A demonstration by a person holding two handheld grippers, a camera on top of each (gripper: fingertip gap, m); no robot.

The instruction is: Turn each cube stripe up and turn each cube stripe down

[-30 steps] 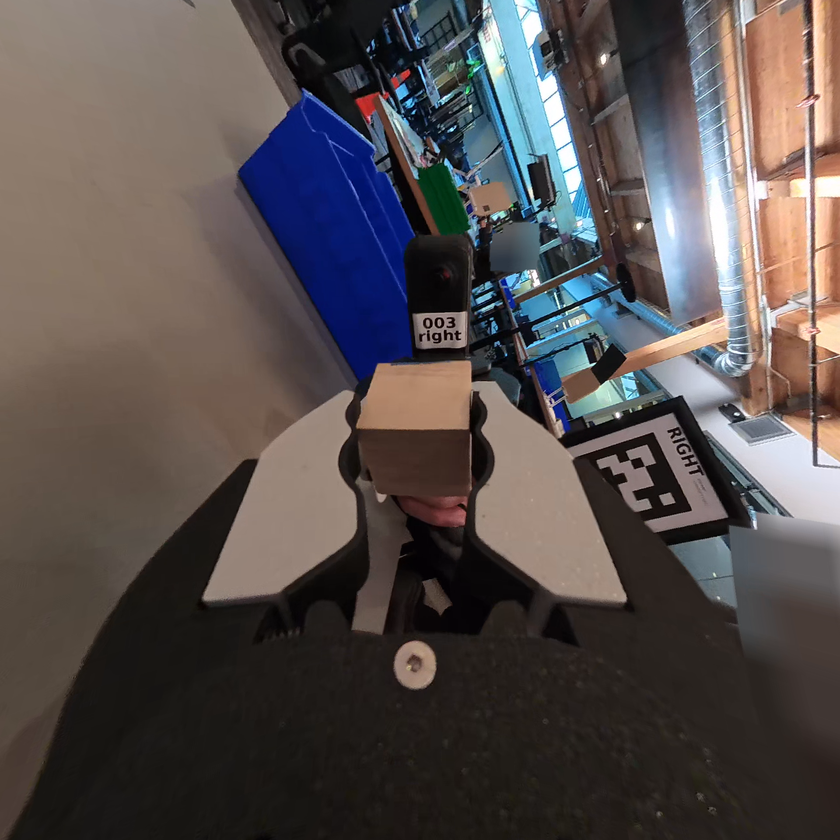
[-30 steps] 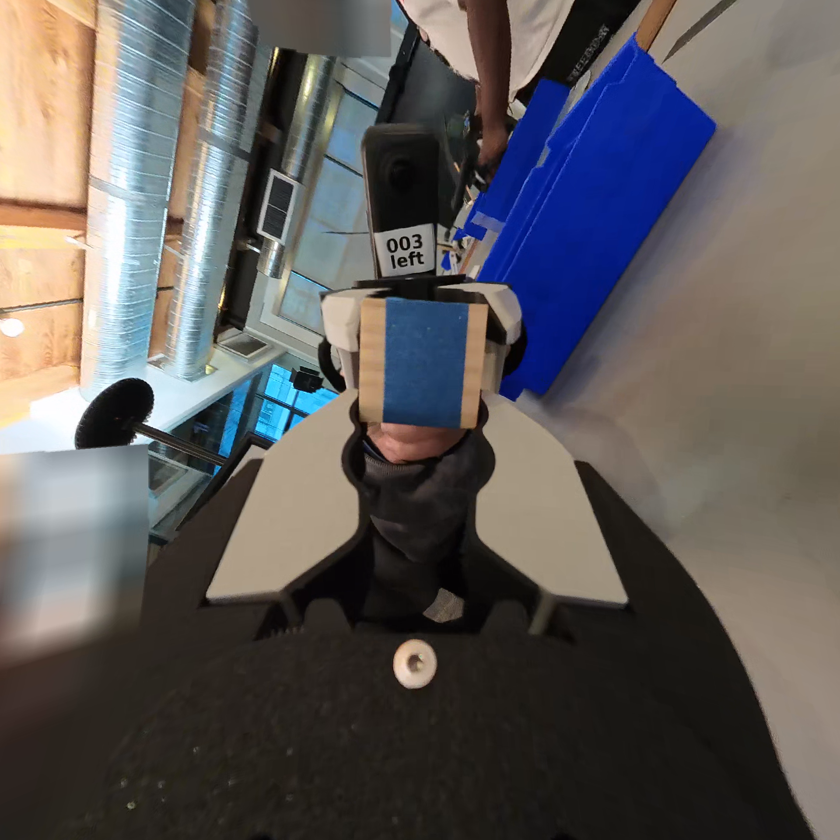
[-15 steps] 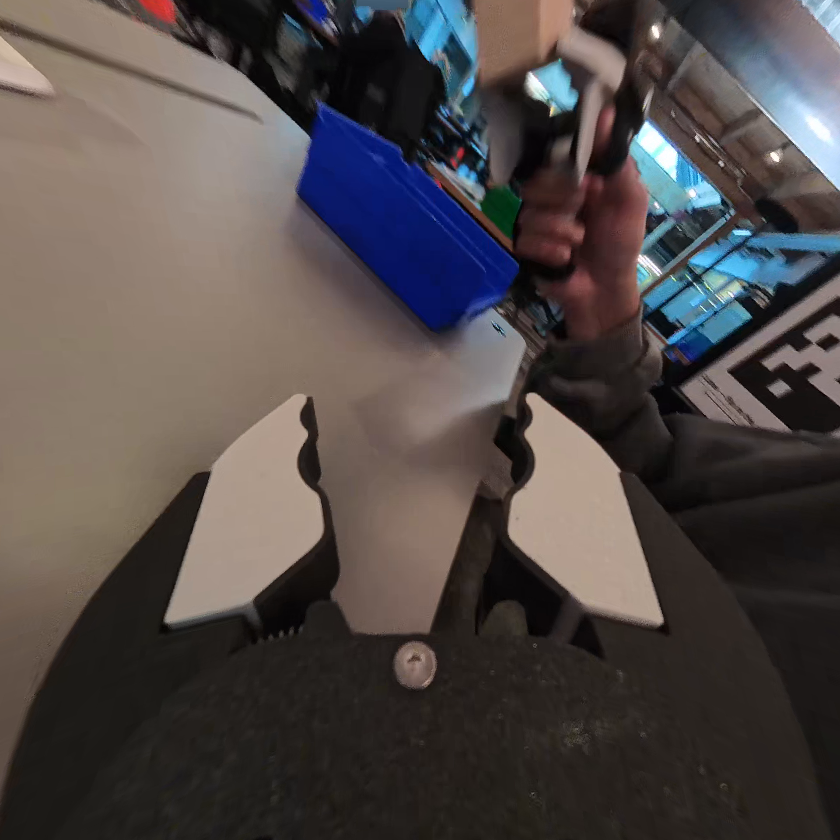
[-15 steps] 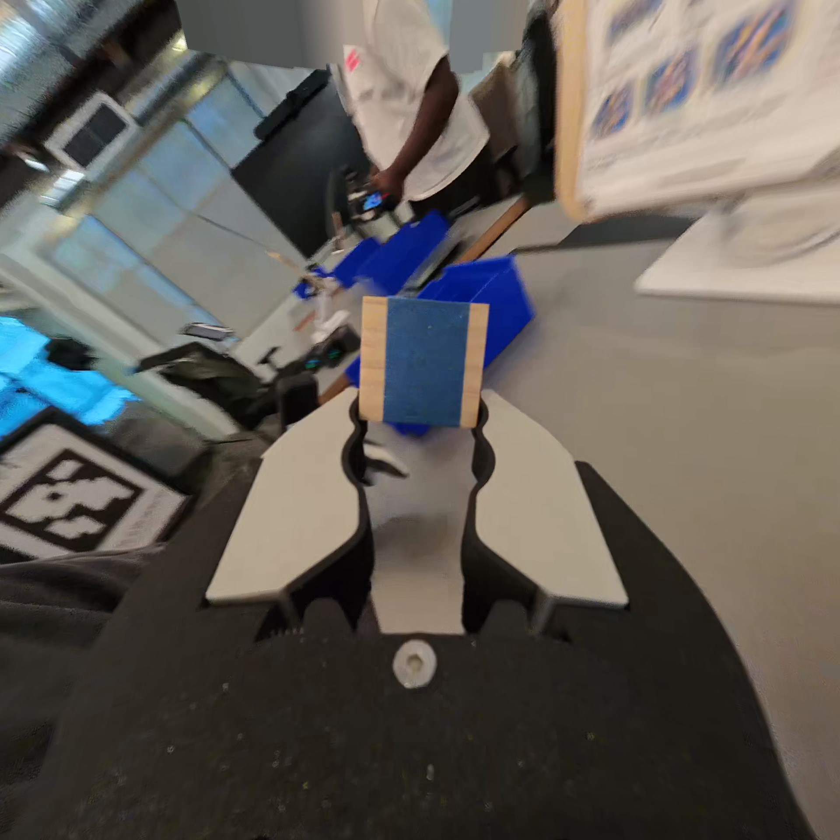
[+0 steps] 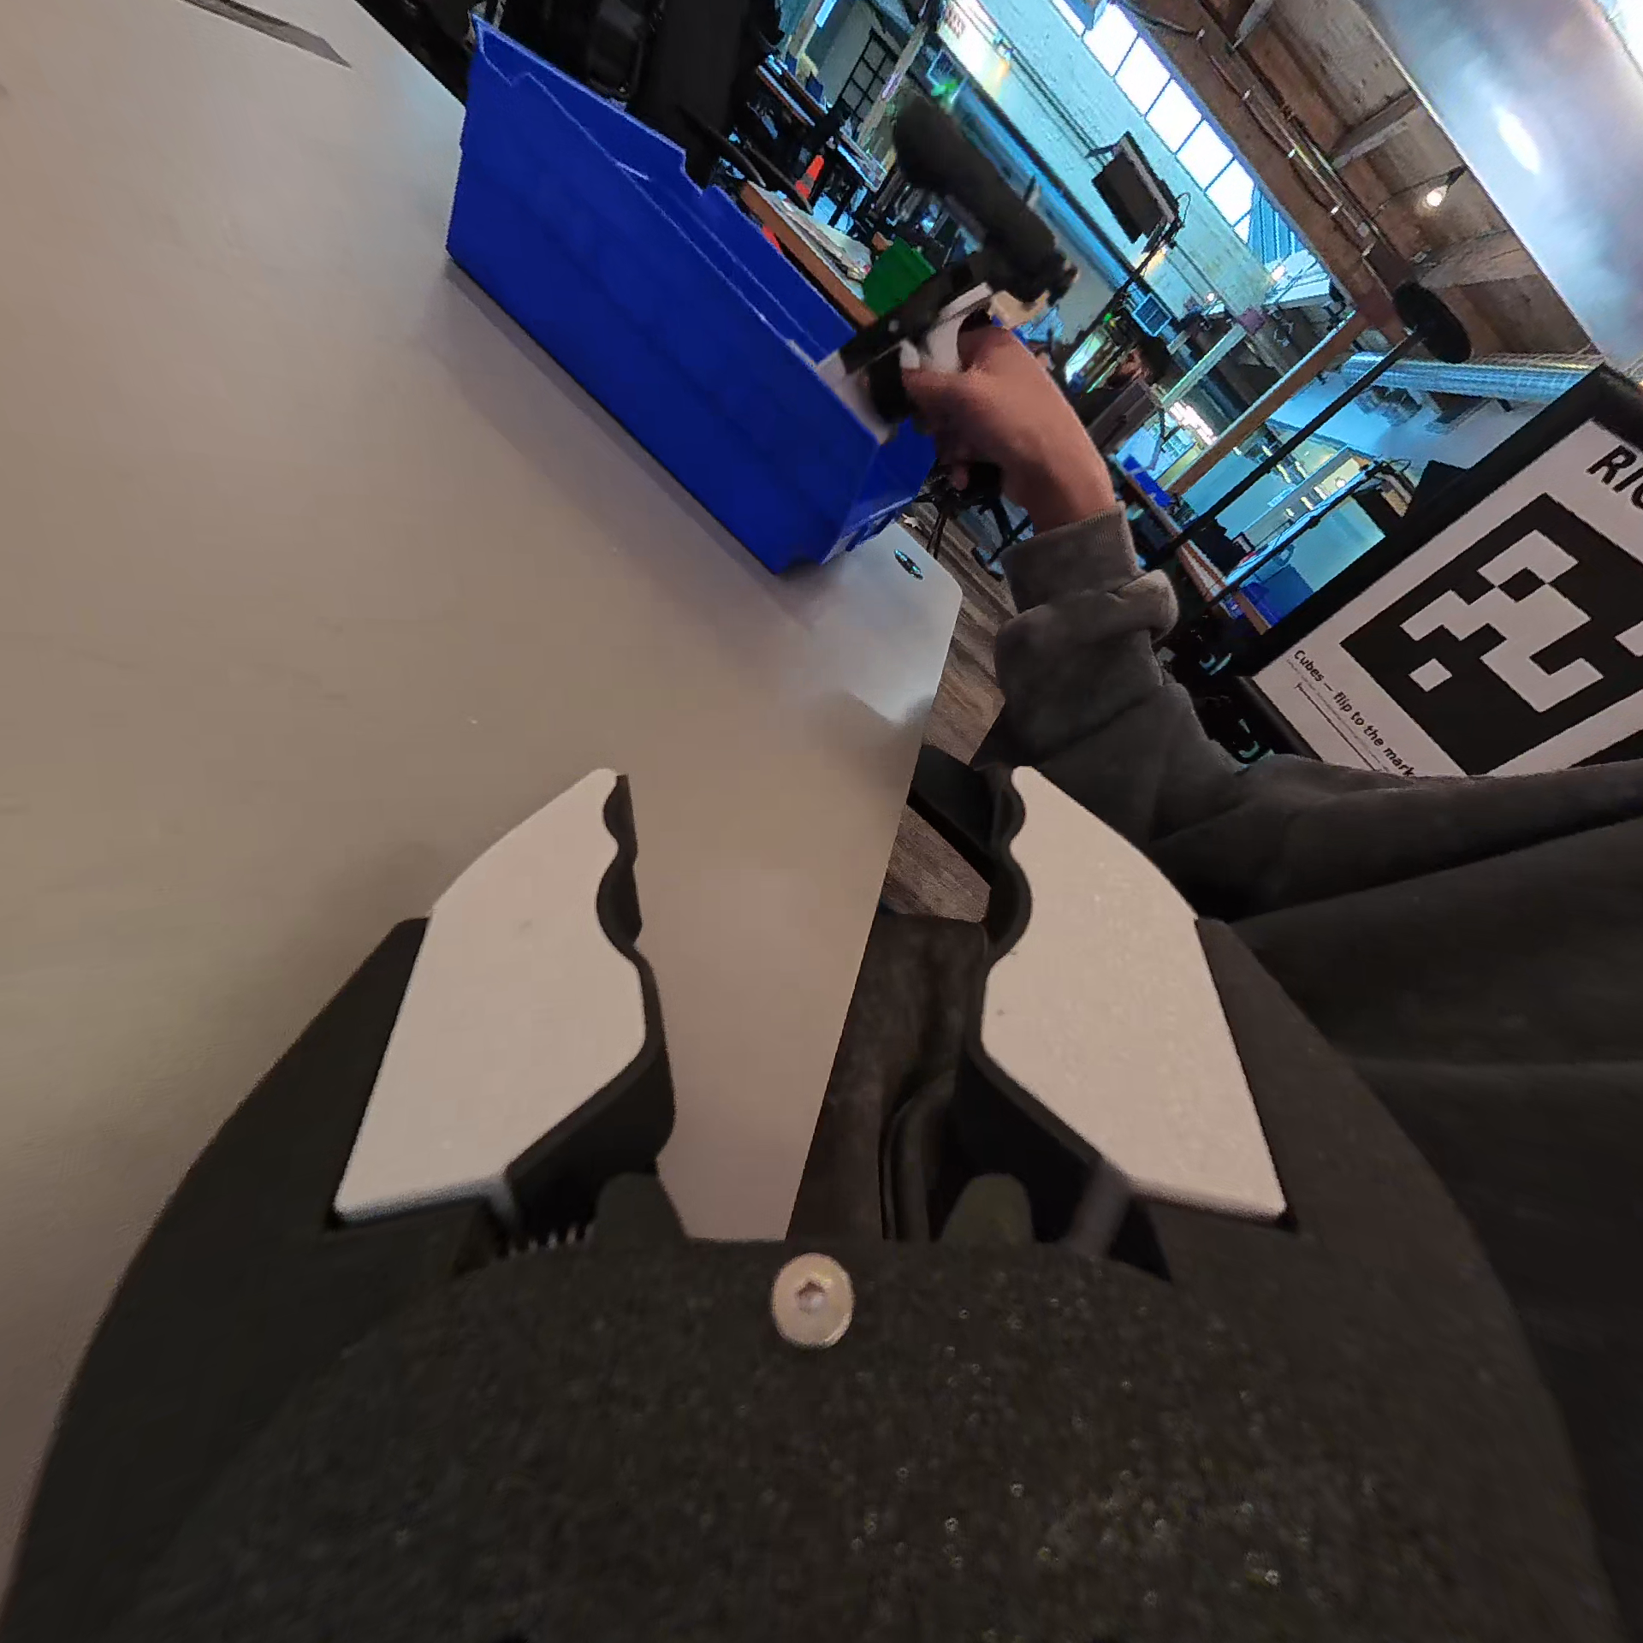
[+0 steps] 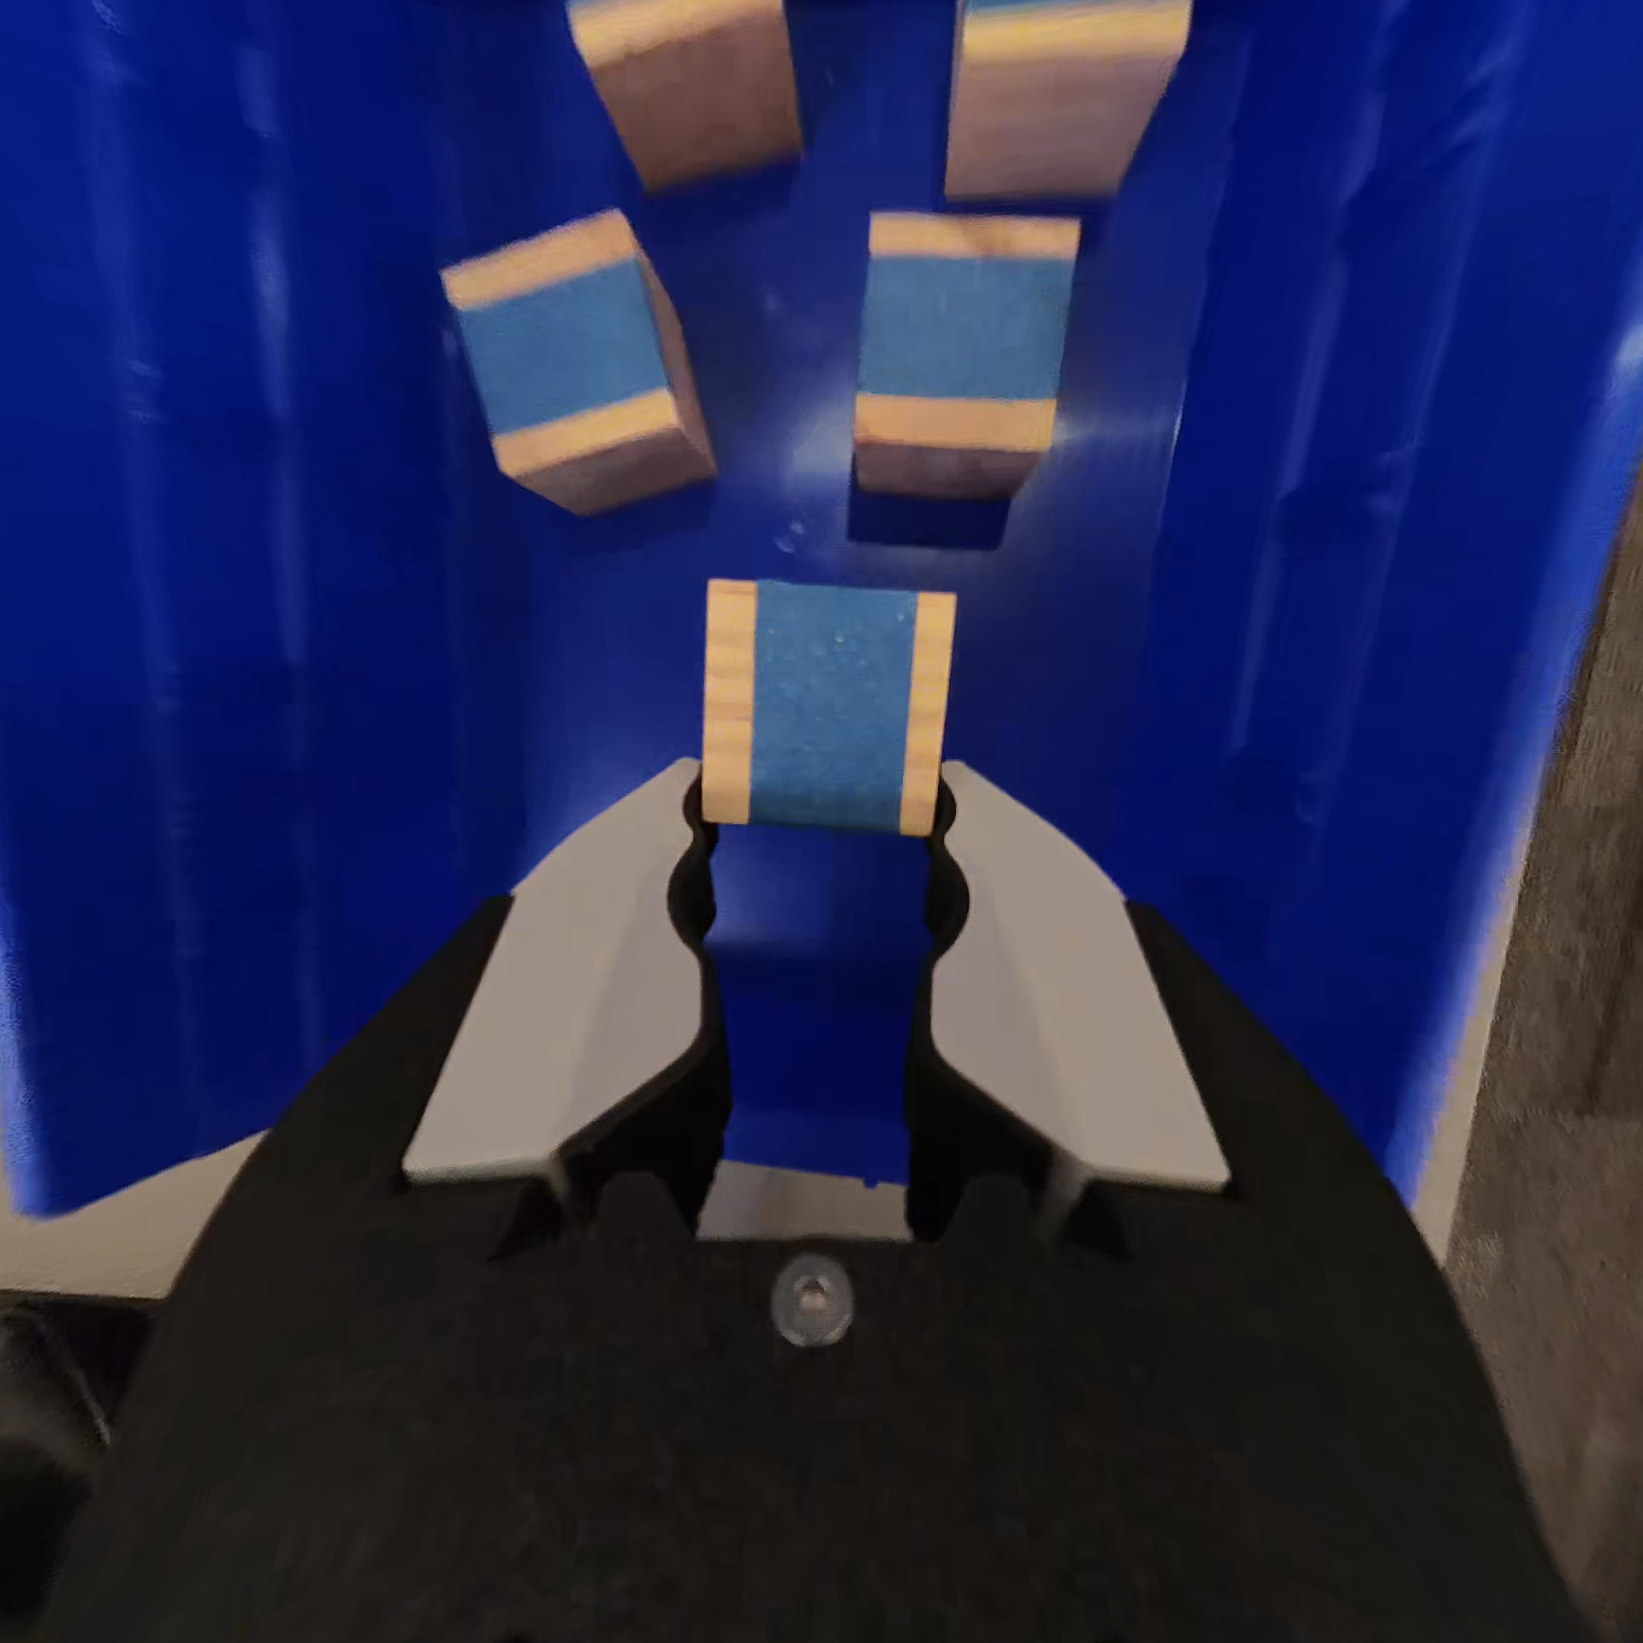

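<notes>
In the left wrist view, the left gripper (image 5: 809, 889) is hanging wide and empty over the near worktop (image 5: 267, 533). In the right wrist view, the right gripper (image 6: 822, 809) is holding a cube (image 6: 829, 704) stripe toward the camera above the blue bin (image 6: 222, 622); inside, two cubes (image 6: 573, 356) are showing stripes, two far ones look plain and blurred, so flipping seems unfinished

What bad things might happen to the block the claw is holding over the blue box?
The right gripper pinches the striped cube only at its fingertips, so it might slip and land stripe down or sideways. Two striped cubes lie close ahead in the blue bin; a drop could knock them over. The left gripper is open and far off, so it probably can't help.
</notes>
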